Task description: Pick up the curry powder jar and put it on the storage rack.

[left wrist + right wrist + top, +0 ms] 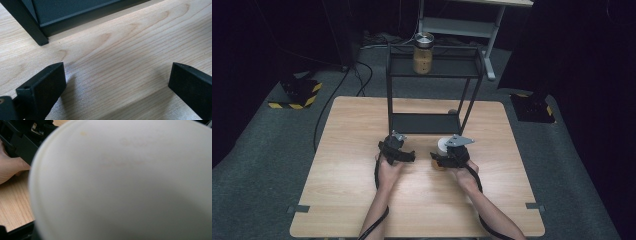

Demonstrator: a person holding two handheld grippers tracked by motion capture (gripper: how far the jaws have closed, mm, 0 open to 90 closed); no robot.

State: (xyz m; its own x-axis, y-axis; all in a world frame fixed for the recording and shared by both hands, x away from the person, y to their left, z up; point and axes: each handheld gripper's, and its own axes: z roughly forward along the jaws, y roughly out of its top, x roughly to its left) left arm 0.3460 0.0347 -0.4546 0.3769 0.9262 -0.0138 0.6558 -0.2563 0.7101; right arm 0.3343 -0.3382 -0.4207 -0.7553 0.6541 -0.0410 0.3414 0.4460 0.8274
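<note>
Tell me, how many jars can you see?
2. One jar with a silver lid stands on the black rack's top shelf; one white-lidded jar sits at the right gripper. Others may be hidden.

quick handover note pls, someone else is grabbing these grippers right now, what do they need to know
Left gripper: jaws wide open, nothing between them, low over the table just in front of the black shelf rack.
Right gripper: at a white-lidded jar on the table, in front of the rack's right side. The white lid sits very close to its camera; whether the jaws are clamped cannot be told.
A second jar with a metal lid stands on the rack's top shelf.
Done: one jar is on the rack.
Left, likely: confirm the grip on the white-lidded jar, then shelve it.
</note>
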